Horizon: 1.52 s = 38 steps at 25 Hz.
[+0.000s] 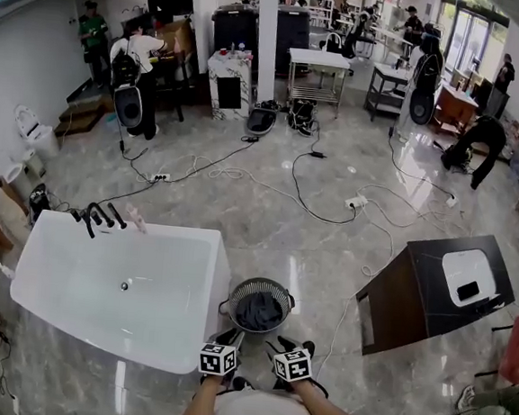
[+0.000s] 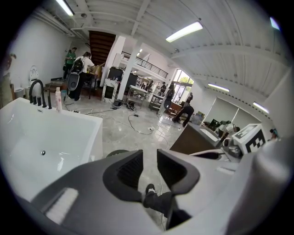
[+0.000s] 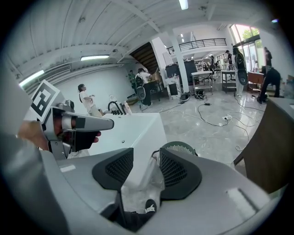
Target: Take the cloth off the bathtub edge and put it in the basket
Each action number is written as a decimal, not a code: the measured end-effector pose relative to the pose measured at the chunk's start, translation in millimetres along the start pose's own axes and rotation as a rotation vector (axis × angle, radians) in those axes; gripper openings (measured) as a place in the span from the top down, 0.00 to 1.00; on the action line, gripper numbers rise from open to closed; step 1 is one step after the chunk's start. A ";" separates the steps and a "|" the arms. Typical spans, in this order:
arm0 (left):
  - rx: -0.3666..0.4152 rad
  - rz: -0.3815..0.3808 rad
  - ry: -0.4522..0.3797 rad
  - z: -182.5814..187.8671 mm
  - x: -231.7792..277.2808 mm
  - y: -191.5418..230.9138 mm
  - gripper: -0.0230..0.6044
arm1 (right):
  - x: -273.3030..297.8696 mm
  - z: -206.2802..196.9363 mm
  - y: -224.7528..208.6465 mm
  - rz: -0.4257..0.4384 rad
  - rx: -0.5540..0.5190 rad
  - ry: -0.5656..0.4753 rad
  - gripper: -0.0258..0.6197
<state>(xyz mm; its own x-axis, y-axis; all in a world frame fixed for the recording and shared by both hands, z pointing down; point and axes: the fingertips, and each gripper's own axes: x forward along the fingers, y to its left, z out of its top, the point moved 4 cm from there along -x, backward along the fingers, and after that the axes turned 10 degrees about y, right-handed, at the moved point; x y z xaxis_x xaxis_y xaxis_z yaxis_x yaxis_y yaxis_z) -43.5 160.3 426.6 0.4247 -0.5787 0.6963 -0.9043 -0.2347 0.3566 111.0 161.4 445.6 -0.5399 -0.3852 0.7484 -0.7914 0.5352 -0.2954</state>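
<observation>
A dark grey cloth (image 1: 259, 312) lies bunched inside the round dark wire basket (image 1: 260, 292) on the floor, just right of the white bathtub (image 1: 198, 242). No cloth shows on the tub's edge. Both grippers are held low and close to the person's body, below the basket. The left gripper (image 1: 231, 341) and the right gripper (image 1: 278, 346) point up towards it. In the left gripper view the left gripper (image 2: 149, 159) is open with only floor in its narrow gap. The right gripper (image 3: 146, 158) is open too, and the basket (image 3: 180, 148) shows beyond its empty jaws.
A black faucet (image 1: 96, 216) and a pink bottle (image 1: 137, 218) stand on the tub's far rim. To the right is a dark cabinet (image 1: 405, 301) carrying a white basin. Cables (image 1: 314, 198) trail across the marble floor. Several people work at the back.
</observation>
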 end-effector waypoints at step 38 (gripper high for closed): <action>-0.029 -0.021 -0.043 -4.2 -2.7 24.3 0.87 | 2.3 4.5 -7.4 -0.046 0.085 -0.087 0.96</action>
<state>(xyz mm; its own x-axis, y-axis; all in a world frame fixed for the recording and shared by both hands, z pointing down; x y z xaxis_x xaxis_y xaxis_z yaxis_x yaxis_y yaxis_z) -66.4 159.4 436.0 0.4407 -0.6073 0.6610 -0.8934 -0.2249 0.3890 114.3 153.2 446.8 -0.5227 -0.4737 0.7088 -0.8352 0.4511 -0.3145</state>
